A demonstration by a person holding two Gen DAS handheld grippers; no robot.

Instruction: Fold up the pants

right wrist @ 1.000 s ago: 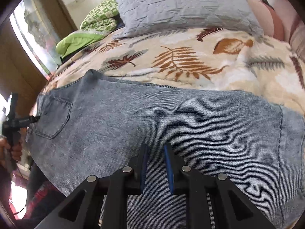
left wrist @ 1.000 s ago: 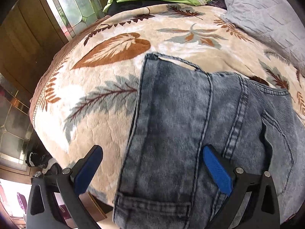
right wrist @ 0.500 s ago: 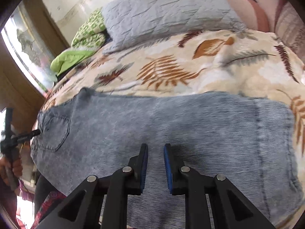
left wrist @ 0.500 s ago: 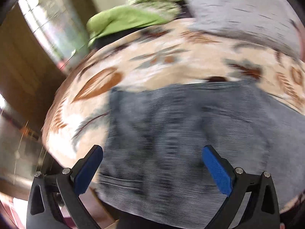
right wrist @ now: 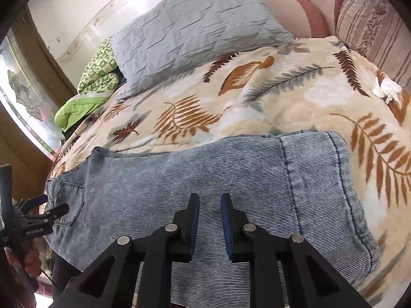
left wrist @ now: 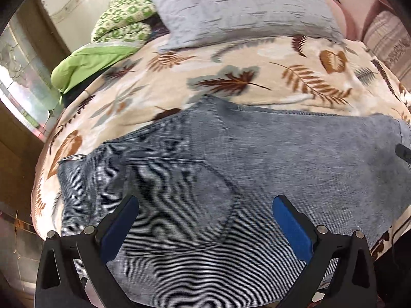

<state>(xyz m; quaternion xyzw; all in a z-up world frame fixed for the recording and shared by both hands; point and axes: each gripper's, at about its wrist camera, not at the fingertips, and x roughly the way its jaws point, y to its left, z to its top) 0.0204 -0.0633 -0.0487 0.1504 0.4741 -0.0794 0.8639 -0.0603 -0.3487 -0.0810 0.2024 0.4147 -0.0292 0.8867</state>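
Blue-grey denim pants [left wrist: 295, 154] lie flat across the near side of the bed, folded lengthwise, waist to the left and leg hems [right wrist: 334, 179] to the right. My left gripper [left wrist: 205, 200] hovers open above the back pocket [left wrist: 179, 205], its blue pads wide apart and nothing between them. It also shows at the left edge of the right wrist view, by the waist [right wrist: 55, 211], held in a hand. My right gripper [right wrist: 209, 197] is shut and empty above the middle of the legs [right wrist: 205, 169]. Its tip pokes in at the right edge of the left wrist view [left wrist: 403, 151].
A cream blanket with a leaf print [right wrist: 257, 97] covers the bed. A grey quilted pillow [right wrist: 195, 25], a green quilt [right wrist: 84, 95] and a striped pillow [right wrist: 372, 23] lie at the far side. A white scrap [right wrist: 388, 89] lies far right. A glass door [left wrist: 23, 82] stands left.
My left gripper has swung rightward from the waistband edge to over the back pocket, staying open. The right gripper has drawn back and risen a little, so more of the hem end shows.
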